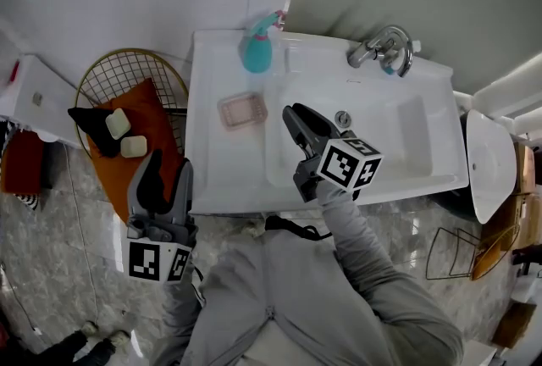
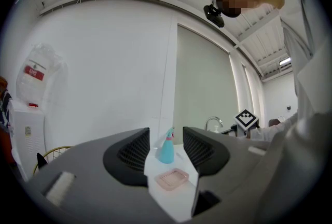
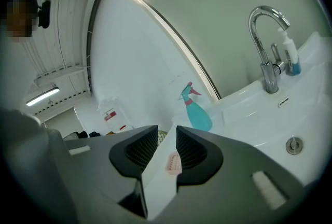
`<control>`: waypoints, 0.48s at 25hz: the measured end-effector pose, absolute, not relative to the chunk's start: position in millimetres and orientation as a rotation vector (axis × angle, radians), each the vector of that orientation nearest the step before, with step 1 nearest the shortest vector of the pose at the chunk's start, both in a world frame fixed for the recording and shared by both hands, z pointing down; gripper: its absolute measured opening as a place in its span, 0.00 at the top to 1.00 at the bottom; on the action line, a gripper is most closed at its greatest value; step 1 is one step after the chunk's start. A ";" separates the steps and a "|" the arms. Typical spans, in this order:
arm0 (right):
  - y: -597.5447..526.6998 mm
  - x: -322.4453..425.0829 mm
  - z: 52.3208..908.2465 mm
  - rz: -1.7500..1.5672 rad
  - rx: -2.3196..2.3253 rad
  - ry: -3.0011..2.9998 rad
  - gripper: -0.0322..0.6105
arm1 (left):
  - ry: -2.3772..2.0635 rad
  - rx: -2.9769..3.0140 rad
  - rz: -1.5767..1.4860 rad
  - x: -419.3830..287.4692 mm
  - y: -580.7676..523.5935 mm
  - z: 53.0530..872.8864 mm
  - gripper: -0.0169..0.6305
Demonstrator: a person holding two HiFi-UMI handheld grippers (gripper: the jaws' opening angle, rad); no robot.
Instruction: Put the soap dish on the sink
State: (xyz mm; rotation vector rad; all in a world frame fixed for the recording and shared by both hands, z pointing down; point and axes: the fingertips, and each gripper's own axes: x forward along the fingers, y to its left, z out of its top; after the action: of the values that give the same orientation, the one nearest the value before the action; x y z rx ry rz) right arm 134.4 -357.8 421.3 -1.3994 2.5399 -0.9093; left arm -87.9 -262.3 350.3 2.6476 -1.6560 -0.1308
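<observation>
The pink soap dish (image 1: pixel 242 110) lies flat on the left ledge of the white sink (image 1: pixel 229 186), in front of a teal spray bottle (image 1: pixel 258 51). My right gripper (image 1: pixel 296 113) hovers over the basin's left edge, just right of the dish, open by a narrow gap with nothing in it. In the right gripper view the soap dish (image 3: pixel 173 163) shows beyond the right gripper (image 3: pixel 167 146). My left gripper (image 1: pixel 167 175) is open and empty, low at the sink's front left corner. The left gripper view has the soap dish (image 2: pixel 172 179) ahead of the left gripper (image 2: pixel 166 149).
A chrome faucet (image 1: pixel 381 47) stands at the back of the basin. Left of the sink a round wire basket (image 1: pixel 127 68) holds an orange cloth (image 1: pixel 144 144) and two soap bars (image 1: pixel 125 135). A white fixture (image 1: pixel 489 165) and a wire rack (image 1: pixel 461 250) stand at right.
</observation>
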 end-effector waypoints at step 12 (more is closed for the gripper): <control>-328.1 130.0 394.0 -0.703 -1.406 2.576 0.81 | -1.636 2.655 -0.121 -84.2 -273.9 356.5 0.64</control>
State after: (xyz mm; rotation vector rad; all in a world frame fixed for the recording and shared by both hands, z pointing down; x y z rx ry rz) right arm 130.0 -328.1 394.0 -1.4062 2.5764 -0.7025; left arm -84.2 -273.9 356.5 2.6554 -1.6359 -0.1214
